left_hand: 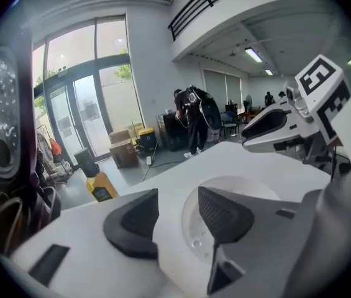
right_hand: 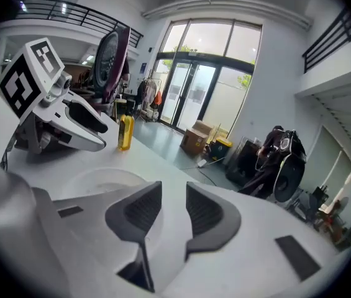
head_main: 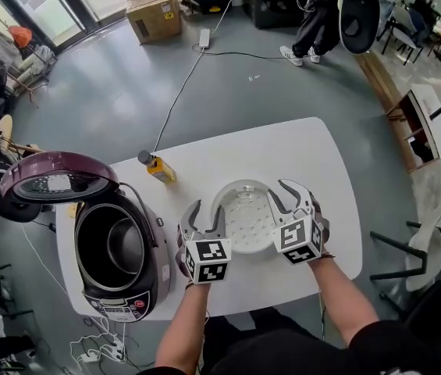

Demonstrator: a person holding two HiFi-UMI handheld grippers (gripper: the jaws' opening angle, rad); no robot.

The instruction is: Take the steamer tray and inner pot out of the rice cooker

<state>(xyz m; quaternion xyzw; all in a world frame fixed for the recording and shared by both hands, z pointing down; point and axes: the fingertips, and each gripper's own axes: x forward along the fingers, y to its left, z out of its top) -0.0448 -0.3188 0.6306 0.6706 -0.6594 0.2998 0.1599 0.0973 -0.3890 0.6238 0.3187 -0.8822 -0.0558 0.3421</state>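
A white table [head_main: 306,155] with rounded corners stands on a grey floor [head_main: 111,84]. Seen from the head view with the tabletop as the dial, a round white steamer tray [head_main: 245,217] lies just off centre toward 3 o'clock. The rice cooker [head_main: 119,264], lid up, sits at the 8 o'clock edge. A yellow bottle [head_main: 160,169] stands near 10 o'clock.

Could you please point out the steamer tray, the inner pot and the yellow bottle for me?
steamer tray [head_main: 245,219]: head view, on its perforated white floor.
inner pot [head_main: 115,248]: head view, on its dark inside, within the open rice cooker.
yellow bottle [head_main: 162,171]: head view, on its body, below the cap.
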